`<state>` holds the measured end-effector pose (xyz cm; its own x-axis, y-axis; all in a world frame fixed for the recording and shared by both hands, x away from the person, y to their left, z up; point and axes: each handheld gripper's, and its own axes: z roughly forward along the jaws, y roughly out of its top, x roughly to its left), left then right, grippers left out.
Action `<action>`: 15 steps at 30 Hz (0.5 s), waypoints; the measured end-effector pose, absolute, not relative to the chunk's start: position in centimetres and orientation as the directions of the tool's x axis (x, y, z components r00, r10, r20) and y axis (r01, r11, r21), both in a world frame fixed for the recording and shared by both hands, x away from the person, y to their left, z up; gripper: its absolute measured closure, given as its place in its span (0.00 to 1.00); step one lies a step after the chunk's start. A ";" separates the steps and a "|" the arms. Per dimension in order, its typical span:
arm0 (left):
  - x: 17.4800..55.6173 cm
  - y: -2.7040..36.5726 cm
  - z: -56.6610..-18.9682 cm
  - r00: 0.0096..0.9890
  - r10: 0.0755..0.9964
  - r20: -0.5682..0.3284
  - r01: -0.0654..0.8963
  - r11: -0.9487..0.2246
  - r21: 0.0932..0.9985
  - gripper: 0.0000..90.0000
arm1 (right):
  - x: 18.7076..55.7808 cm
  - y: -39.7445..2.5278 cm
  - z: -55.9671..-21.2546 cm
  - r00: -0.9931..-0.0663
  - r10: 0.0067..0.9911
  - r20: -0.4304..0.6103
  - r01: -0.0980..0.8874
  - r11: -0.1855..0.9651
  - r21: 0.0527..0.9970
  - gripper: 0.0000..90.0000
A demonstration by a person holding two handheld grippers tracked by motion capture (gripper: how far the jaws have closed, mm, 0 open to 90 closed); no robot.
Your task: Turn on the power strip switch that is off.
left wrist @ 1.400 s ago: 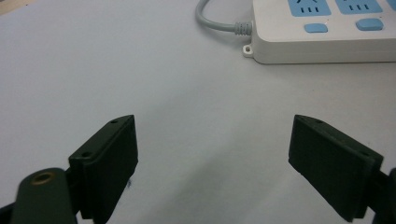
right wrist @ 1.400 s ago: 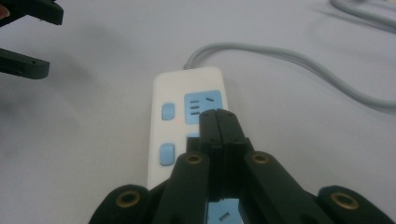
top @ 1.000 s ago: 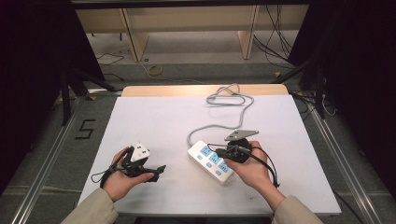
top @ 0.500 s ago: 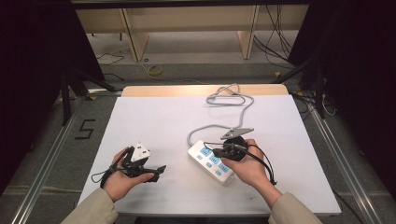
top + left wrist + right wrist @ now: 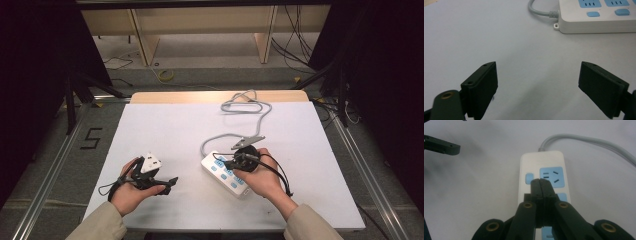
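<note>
The right gripper (image 5: 541,185) has its two black jaws pressed flat together with nothing between them, tips over the white plastic power strip with blue sockets (image 5: 543,173), between a blue button and a socket. The left gripper (image 5: 537,85) is spread wide, empty, low over the white tabletop (image 5: 165,130). The strip (image 5: 226,174) lies flat near the table's front edge, right of centre, its long axis diagonal. Its grey cable (image 5: 245,120) leaves the far-left end and loops toward the far edge.

One power strip (image 5: 226,174) (corded); two tools.
</note>
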<state>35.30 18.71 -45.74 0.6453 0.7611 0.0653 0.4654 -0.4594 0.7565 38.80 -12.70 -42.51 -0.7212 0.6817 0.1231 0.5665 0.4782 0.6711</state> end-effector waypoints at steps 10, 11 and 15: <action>35.3 18.7 -45.8 0.645 0.762 0.061 0.468 -0.456 0.757 0.17 | 39.0 -11.7 -42.9 -0.735 0.668 0.115 0.574 0.522 0.631 1.00; 35.3 18.7 -45.8 0.646 0.760 0.063 0.466 -0.459 0.757 0.17 | 39.1 -11.7 -43.0 -0.740 0.663 0.113 0.569 0.528 0.631 1.00; 35.3 18.7 -45.8 0.646 0.761 0.060 0.468 -0.457 0.757 0.17 | 39.1 -11.6 -43.0 -0.737 0.666 0.115 0.578 0.532 0.620 1.00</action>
<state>35.29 18.71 -45.80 0.6464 0.7607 0.0602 0.4676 -0.4572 0.7566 39.12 -11.55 -43.03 -0.7367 0.6663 0.1151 0.5775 0.5316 0.6196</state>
